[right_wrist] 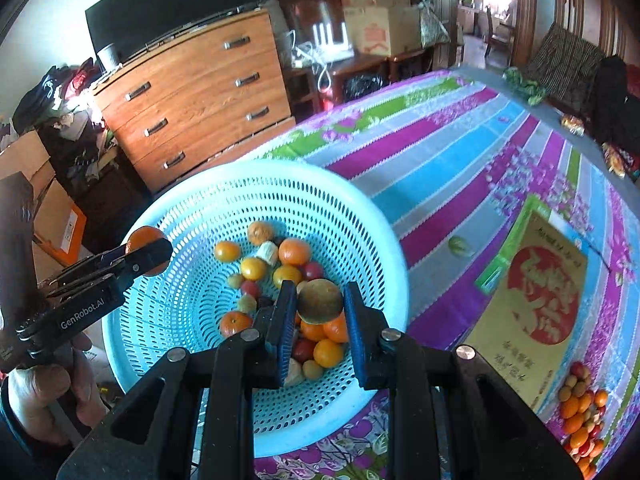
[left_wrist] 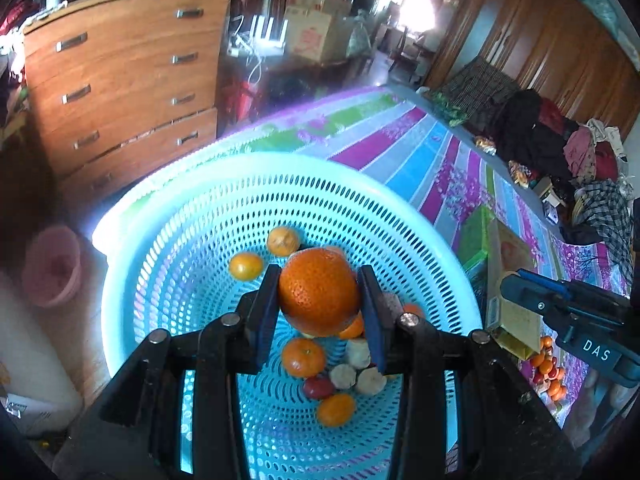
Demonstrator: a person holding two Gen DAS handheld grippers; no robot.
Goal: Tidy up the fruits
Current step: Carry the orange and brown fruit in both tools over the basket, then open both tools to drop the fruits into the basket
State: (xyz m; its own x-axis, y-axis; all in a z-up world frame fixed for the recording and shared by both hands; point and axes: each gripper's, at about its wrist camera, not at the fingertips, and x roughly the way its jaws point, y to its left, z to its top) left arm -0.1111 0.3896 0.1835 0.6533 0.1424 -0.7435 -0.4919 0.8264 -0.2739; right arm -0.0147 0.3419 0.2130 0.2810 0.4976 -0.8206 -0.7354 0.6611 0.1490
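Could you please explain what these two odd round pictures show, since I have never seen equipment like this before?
A person holds two hand grippers, each with a wide-angle camera looking along its fingers. The left gripper grips a large orange; the right gripper grips a smaller brownish-green fruit. Both are above a pale blue perforated basket already holding many small fruits. It sits on a striped floral cloth, beside a yellow box and a fruit pile.

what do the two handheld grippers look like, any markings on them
Both are black frames with silver pivot bolts and flat blue pads. The left gripper reads "GenRobot.AI" in white on its side; the right gripper reads "DAS". No cables or sleeves show.
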